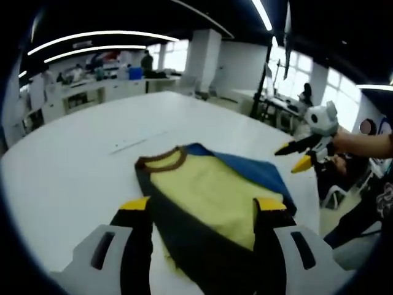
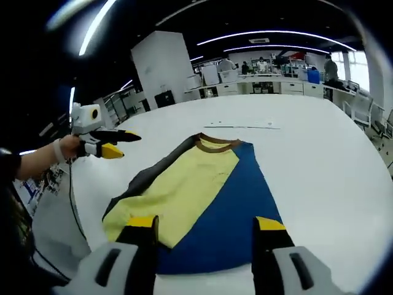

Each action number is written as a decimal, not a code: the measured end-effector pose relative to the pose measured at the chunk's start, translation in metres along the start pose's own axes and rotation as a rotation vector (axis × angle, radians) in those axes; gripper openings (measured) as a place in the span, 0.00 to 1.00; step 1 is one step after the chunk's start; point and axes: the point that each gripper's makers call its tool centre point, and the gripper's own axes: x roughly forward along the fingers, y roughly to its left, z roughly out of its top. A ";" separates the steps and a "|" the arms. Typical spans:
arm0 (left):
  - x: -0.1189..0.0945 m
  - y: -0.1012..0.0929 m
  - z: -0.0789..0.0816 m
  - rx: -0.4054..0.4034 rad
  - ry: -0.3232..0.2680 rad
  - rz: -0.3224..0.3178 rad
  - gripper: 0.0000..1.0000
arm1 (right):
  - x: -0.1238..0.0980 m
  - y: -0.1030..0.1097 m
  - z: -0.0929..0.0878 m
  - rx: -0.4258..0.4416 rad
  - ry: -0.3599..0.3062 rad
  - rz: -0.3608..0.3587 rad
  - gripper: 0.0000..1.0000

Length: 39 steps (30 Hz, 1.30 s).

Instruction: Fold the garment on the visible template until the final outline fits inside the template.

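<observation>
A short-sleeved garment [image 1: 202, 190] lies flat on the white table [image 1: 67, 166], with a yellow middle, dark grey and blue sides and a brown collar [image 1: 163, 161]. My left gripper [image 1: 202, 206] hovers open over its grey side, jaws wide apart and holding nothing. In the right gripper view the garment [image 2: 202, 184] lies with its collar [image 2: 216, 144] away from me. My right gripper [image 2: 206, 224] stands open above the hem. The right gripper [image 1: 295, 157] is held off the garment's blue edge, and the left gripper [image 2: 116, 144] is held out beyond its grey sleeve.
A thin marked line [image 2: 239, 127] runs across the table [image 2: 319, 160] beyond the collar and appears as a faint streak [image 1: 132, 144]. A person's arm [image 2: 37, 160] holds the left gripper. Desks [image 2: 270, 86], chairs [image 2: 362, 107] and people stand at the back. A stand [image 1: 265, 80] rises past the table's far edge.
</observation>
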 end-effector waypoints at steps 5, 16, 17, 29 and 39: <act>-0.006 -0.010 -0.003 -0.013 -0.016 0.001 0.62 | -0.013 0.015 -0.027 0.066 -0.014 -0.020 0.53; -0.006 -0.021 -0.009 -0.016 -0.013 -0.011 0.62 | -0.018 0.032 -0.060 0.179 -0.007 -0.016 0.47; -0.006 -0.021 -0.009 -0.015 -0.014 -0.010 0.62 | -0.018 0.032 -0.062 0.178 -0.004 -0.016 0.46; -0.009 -0.020 -0.007 -0.015 -0.014 -0.007 0.61 | -0.005 0.041 -0.076 0.255 0.017 0.019 0.26; -0.014 -0.014 -0.010 -0.021 -0.009 0.008 0.61 | 0.011 0.033 -0.076 0.386 -0.007 0.019 0.16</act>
